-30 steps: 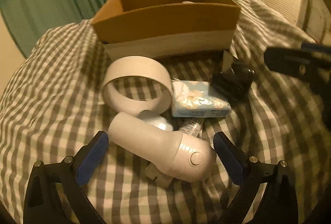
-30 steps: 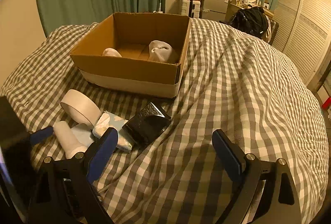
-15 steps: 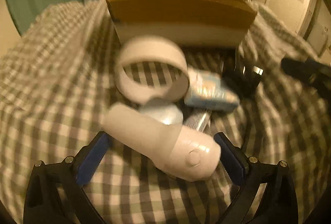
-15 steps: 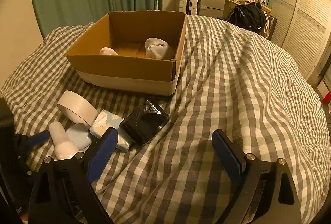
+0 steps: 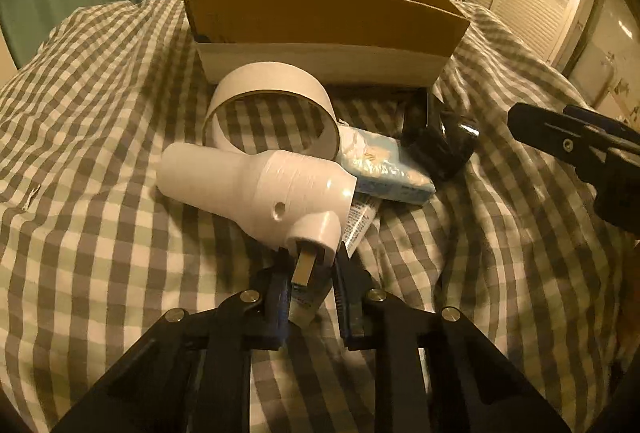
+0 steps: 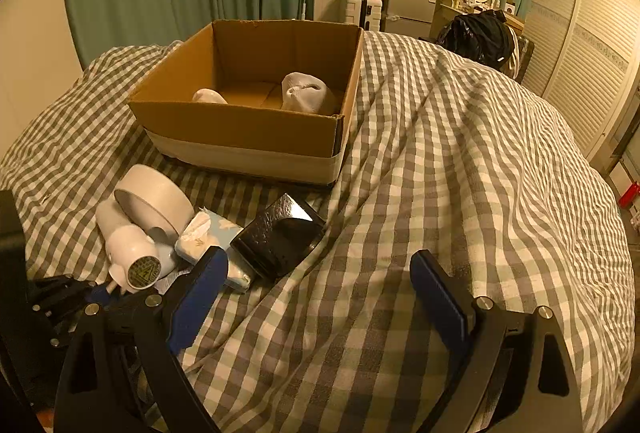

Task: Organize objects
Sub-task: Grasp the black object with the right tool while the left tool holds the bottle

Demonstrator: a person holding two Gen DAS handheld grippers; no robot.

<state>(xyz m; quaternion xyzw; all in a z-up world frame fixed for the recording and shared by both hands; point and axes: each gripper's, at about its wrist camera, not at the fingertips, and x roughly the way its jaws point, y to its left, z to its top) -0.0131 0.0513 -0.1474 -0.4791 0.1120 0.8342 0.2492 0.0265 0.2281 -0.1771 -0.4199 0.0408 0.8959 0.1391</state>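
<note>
A: Fingers of the left gripper (image 5: 310,283) nearly closed, clamped on the short handle stub of the white dryer (image 5: 256,189). Its tan fold end sticks down between the blue pads.

B: Where's the dryer lying?

A: Just ahead of the left fingertips, barrel angled up-left over the checked blanket (image 5: 100,233). Barrel crosses in front of the tape roll (image 5: 272,109); can't tell if they touch. Right view shows the dryer's (image 6: 128,253) round rear grille facing the camera.

B: Rest of the pile?

A: Tissue pack (image 5: 384,169) right of the dryer, black pouch (image 5: 440,145) past that, box (image 5: 320,25) behind all of it. A tube (image 5: 360,221) lies under the dryer.

B: What's hidden?

A: Most of the tube, covered by dryer and tissue pack; label unreadable. Box inside not visible from the left view. Right view shows two white bundles (image 6: 306,93) in the box (image 6: 240,129), can't say what they are. Left gripper (image 6: 104,291) is cut off at that frame's left edge, mostly dark.

B: Right gripper?

A: Right gripper (image 6: 320,289) spread wide, nothing between the fingers, only blanket (image 6: 460,173) below. Left finger (image 6: 196,297) overlaps the tissue pack (image 6: 208,237) in view, contact unclear. Pouch (image 6: 280,237) just ahead of it. In the left view it (image 5: 576,145) pokes in from the right, only partly in frame.
</note>
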